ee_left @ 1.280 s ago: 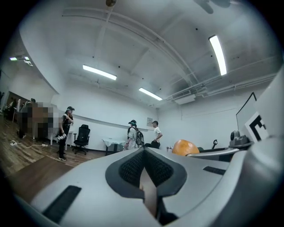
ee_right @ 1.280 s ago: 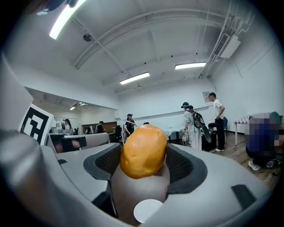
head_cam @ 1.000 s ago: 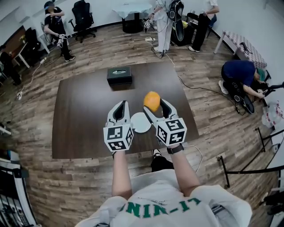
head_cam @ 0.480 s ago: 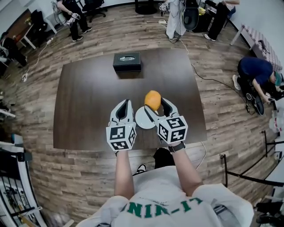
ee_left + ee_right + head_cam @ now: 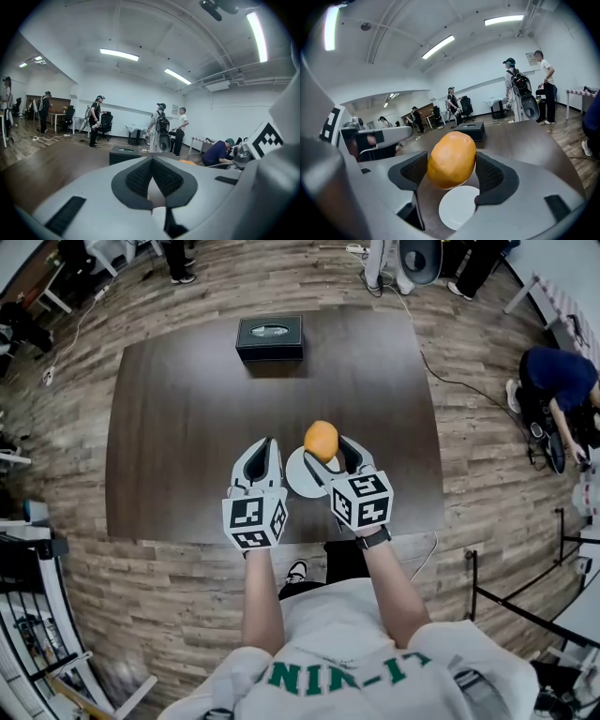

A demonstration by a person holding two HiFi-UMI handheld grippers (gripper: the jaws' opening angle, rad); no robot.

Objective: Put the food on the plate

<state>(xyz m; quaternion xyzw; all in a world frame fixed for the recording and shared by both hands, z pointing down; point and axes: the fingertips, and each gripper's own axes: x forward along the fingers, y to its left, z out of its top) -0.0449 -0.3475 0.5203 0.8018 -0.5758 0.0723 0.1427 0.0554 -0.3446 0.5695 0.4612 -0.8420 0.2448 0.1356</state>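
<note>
- The right gripper (image 5: 326, 452) is clamped on the food (image 5: 322, 439), a round orange piece. In the right gripper view both dark ribbed pads (image 5: 489, 172) press on its sides, and the jaws stand wide around it.
- The food sits at the jaw tips, over the far right edge of the white plate (image 5: 296, 480). In the right gripper view the plate (image 5: 457, 207) lies lower, under and just behind the food (image 5: 451, 159), which appears raised off it.
- The plate rests on the dark wooden table (image 5: 183, 427), near the front edge, between the two grippers.
- The left gripper (image 5: 264, 448) is just left of the plate, pointing forward. In its own view the jaws are together at the tips, with nothing between them (image 5: 151, 174).
- Both bare forearms reach forward from the body, roughly side by side. The right one angles slightly inward and wears a dark band (image 5: 372, 539) at the wrist.
- Each gripper's marker cube faces up towards the head camera.
- A black box (image 5: 270, 337) stands at the far side of the table, well apart from the plate.
</note>
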